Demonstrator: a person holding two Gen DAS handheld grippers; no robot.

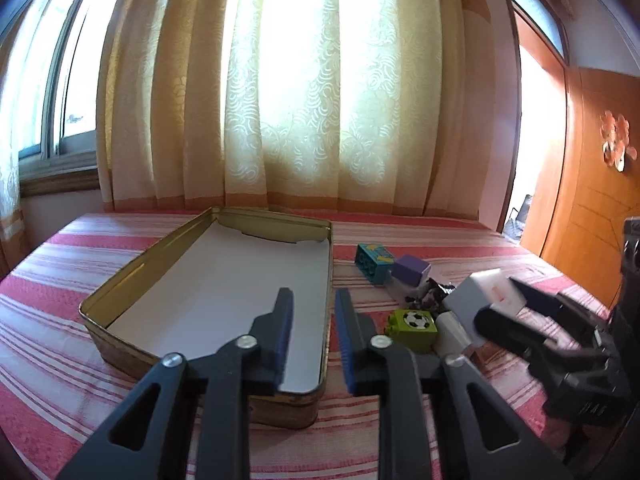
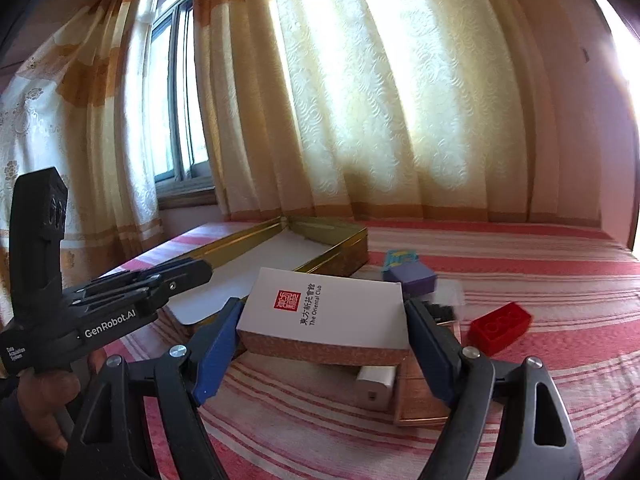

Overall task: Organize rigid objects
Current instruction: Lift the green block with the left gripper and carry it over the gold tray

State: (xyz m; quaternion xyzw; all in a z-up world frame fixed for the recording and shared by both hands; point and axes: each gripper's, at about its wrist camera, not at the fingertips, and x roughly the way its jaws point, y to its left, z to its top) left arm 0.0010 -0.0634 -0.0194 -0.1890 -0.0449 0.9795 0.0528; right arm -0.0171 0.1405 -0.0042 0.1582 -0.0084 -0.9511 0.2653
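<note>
We see the right gripper (image 2: 320,344) fingers clamped on the white rectangular cardboard box (image 2: 324,312), the left gripper (image 1: 314,340) fingers slightly parted, empty, above the gold metal tin (image 1: 132,272).

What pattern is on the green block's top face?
A black-and-white football on the green block, clearest in the left wrist view.

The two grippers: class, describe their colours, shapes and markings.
Both the left gripper and the right gripper have black plastic frames with triangular cut-outs, silver pivot screws, and ribbed blue pads on the jaws. The left one's side bears white "GenRobot.AI" lettering.
</note>
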